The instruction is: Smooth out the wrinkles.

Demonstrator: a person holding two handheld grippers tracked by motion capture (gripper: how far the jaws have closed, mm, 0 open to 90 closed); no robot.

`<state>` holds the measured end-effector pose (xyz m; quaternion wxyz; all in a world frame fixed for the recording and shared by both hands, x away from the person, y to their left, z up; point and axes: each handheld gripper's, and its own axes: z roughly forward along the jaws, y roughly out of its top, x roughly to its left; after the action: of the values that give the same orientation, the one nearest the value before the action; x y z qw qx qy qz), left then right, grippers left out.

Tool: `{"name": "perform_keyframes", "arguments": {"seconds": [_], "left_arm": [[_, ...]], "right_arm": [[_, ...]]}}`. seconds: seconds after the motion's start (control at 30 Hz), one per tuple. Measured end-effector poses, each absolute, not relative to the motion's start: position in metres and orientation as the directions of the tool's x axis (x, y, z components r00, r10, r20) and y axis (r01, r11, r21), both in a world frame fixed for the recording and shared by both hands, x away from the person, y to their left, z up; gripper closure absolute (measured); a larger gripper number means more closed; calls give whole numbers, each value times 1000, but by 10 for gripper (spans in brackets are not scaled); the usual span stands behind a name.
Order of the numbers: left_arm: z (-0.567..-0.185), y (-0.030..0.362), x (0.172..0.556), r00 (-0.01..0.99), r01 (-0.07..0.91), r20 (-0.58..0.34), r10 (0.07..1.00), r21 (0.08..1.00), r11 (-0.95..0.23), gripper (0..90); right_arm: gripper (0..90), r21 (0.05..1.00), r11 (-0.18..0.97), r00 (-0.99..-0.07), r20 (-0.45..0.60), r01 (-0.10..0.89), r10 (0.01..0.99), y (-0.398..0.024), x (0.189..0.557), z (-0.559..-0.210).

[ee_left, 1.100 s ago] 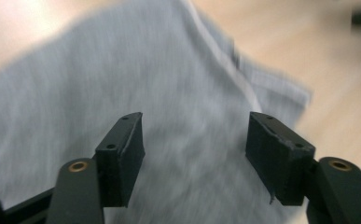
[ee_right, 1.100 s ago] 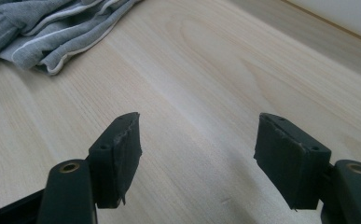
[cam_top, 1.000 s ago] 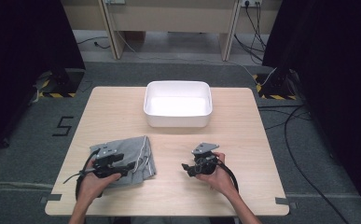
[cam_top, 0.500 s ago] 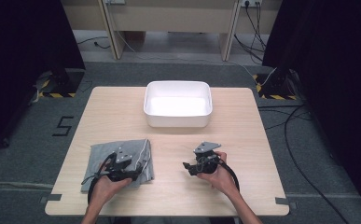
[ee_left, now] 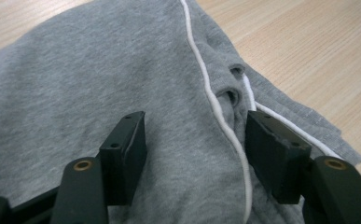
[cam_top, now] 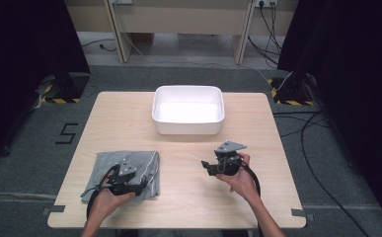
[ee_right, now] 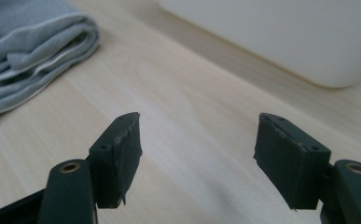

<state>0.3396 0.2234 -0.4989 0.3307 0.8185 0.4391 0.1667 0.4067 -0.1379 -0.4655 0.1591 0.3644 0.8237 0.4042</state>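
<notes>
Left gripper (ee_left: 194, 154) over grey garment (ee_left: 75, 84) — jaws apart

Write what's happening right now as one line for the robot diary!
left gripper: open, over grey folded garment | right gripper: open, empty, above table | white tub: empty

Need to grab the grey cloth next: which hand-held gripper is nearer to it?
Left. The left hand-held gripper is right over the cloth, jaws open astride a fold. The right hand-held gripper hangs over bare table, apart from it.
</notes>
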Motion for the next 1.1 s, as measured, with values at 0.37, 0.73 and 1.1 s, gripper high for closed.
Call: {"name": "perform_keyframes", "arguments": {"seconds": [0.37,0.73,1.1], "left_arm": [[-491,231,322,493,582,-106,864,778,-237,298],[-495,226,287,478,537,-60,876,810,-237,284],[-490,225,259,467,468,-36,884,858,-213,273]], "right_arm": [[321,815,267,-577,98,514,811,-167,436,-444],[331,808,234,-525,108,542,844,-175,459,-439],[333,802,206,-500,129,560,856,-180,470,-437]]}}
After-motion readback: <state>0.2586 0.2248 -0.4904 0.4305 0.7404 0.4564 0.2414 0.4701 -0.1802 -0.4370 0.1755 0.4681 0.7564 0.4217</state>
